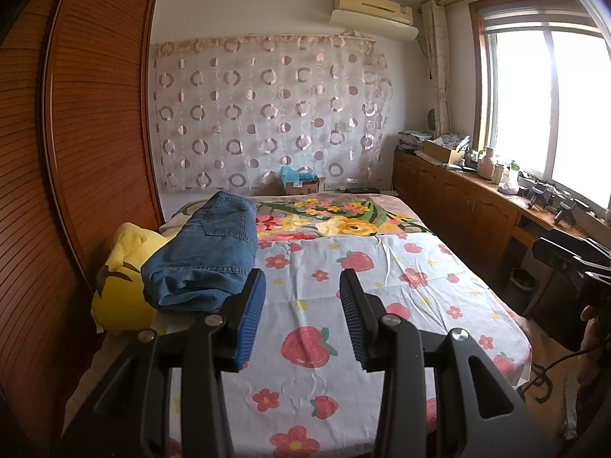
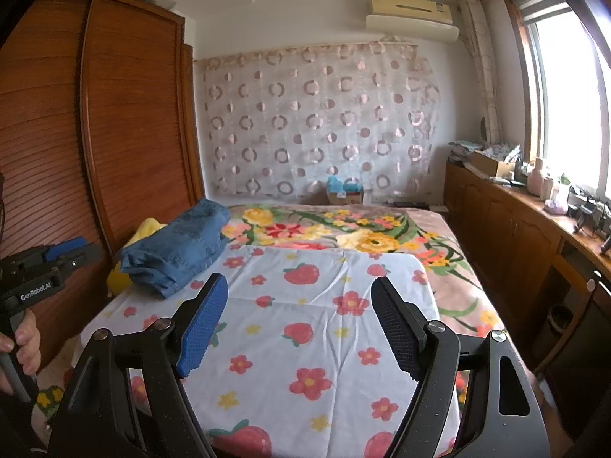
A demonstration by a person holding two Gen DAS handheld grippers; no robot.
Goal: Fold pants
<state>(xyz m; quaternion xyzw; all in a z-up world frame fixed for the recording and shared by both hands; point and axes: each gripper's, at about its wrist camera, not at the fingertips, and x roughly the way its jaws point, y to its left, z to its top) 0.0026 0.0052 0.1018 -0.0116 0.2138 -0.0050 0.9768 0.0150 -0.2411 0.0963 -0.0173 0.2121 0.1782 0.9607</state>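
A folded pair of blue jeans (image 1: 206, 255) lies in a thick bundle at the left edge of the bed, partly resting on a yellow plush cushion (image 1: 122, 290). The jeans also show in the right wrist view (image 2: 179, 246). My left gripper (image 1: 301, 316) is open and empty, held above the strawberry sheet (image 1: 382, 324) just right of the jeans' near end. My right gripper (image 2: 299, 324) is open and empty over the middle of the sheet (image 2: 305, 343). The left gripper also appears at the left edge of the right wrist view (image 2: 67, 252), held in a hand.
A tall wooden wardrobe (image 1: 76, 152) stands close along the bed's left side. A floral blanket (image 1: 343, 217) covers the far half of the bed. A wooden cabinet (image 1: 477, 198) with clutter runs under the window on the right. A cardboard box (image 1: 299, 183) sits beyond the bed.
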